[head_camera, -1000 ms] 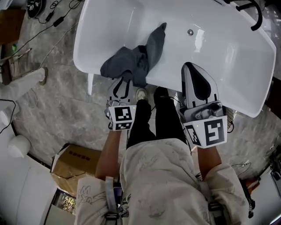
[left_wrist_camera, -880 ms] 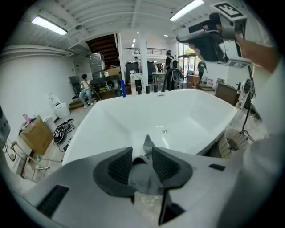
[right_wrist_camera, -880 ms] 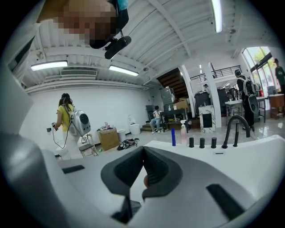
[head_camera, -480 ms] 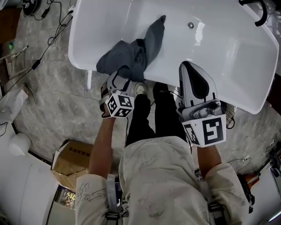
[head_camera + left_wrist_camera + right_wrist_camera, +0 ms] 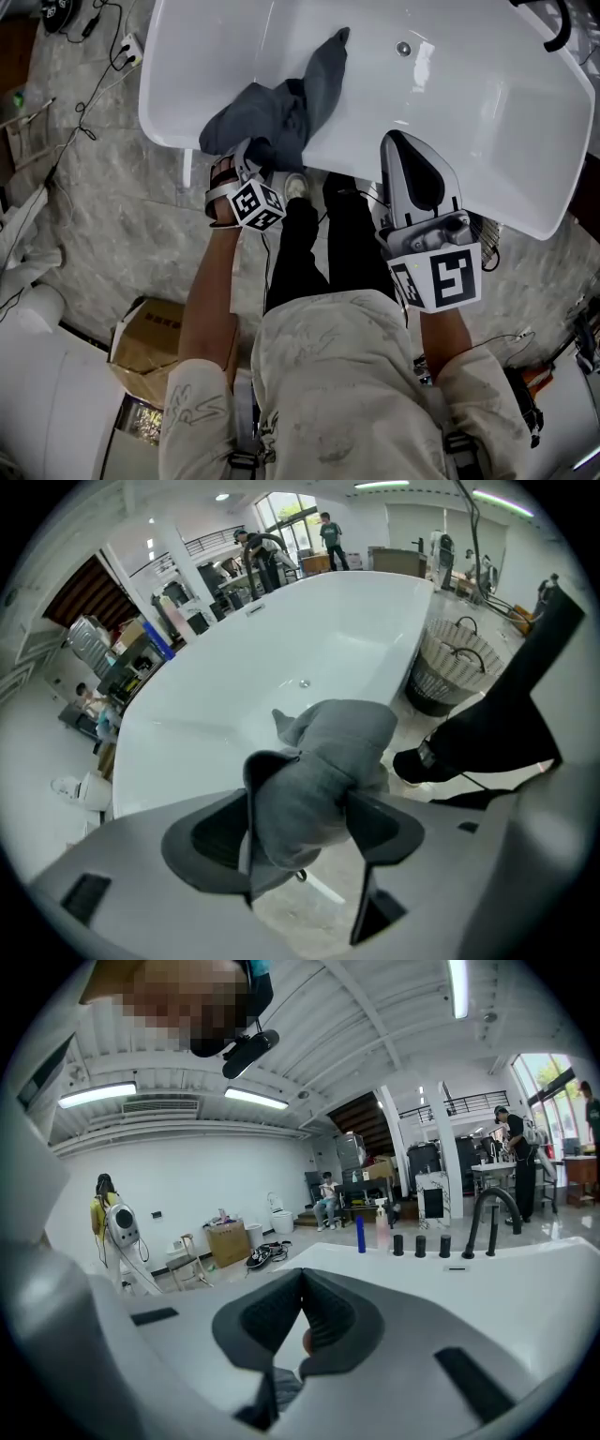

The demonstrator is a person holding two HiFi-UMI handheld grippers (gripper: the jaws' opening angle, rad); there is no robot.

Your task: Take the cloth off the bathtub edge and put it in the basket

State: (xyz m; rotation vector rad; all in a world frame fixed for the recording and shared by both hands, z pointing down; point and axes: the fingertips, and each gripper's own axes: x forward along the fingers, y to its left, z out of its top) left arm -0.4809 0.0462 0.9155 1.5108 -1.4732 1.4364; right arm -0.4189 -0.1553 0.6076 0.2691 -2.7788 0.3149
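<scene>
Left gripper (image 5: pixel 300 832): jaws spread wide, having just been opening, and straddling the hanging fold of the grey cloth (image 5: pixel 323 761) without clamping it. The cloth lies draped over the near rim of the bathtub (image 5: pixel 450 103), upper centre-left in the head view. Right gripper (image 5: pixel 300 1279): jaws pressed together, nothing between them, held at lower right above the rim.

The floor (image 5: pixel 112 206) is open at the left. The person's legs (image 5: pixel 300 253) are just right of the left gripper. The basket (image 5: pixel 450 663) stands at upper right beside the tub end. The print on the cardboard box (image 5: pixel 155 337) is unreadable.

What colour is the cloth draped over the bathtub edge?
The cloth is plain slate grey, clearest in the left gripper view.
</scene>
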